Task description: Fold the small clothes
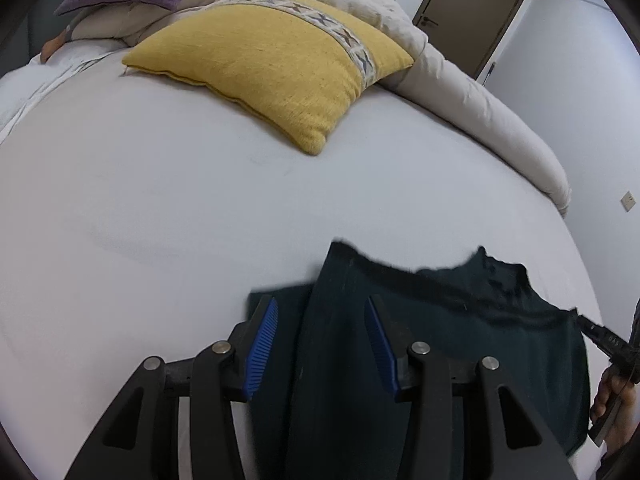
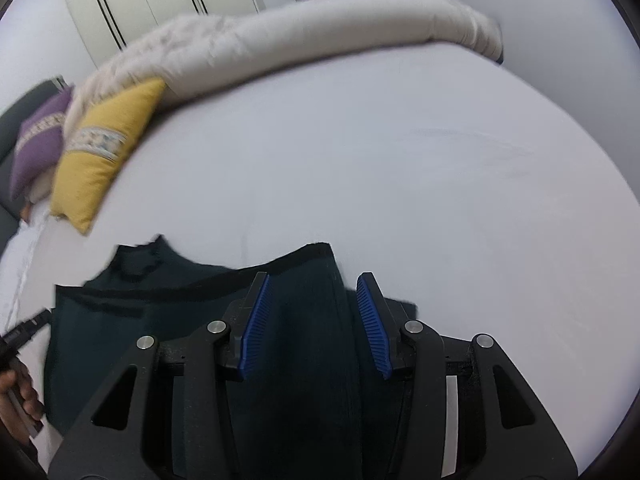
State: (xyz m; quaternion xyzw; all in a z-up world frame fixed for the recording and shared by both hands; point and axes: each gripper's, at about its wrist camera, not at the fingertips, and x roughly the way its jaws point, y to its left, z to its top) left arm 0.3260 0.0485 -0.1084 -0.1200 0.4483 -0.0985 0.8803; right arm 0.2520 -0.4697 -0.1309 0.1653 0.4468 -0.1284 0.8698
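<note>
Dark knit garment [image 1: 440, 340], crumpled, smooth bedsheet [image 1: 160, 200]

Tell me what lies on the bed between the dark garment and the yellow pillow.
Nothing: in the left wrist view, only bare white sheet separates the dark garment from the yellow pillow.

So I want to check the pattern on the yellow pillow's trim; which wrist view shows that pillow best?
The left wrist view: the yellow pillow lies large and sharp on the bed, its whole top face and patterned band readable. The right wrist view shows the same pillow only small, blurred and edge-on at the left rim, beside the purple pillow.
</note>
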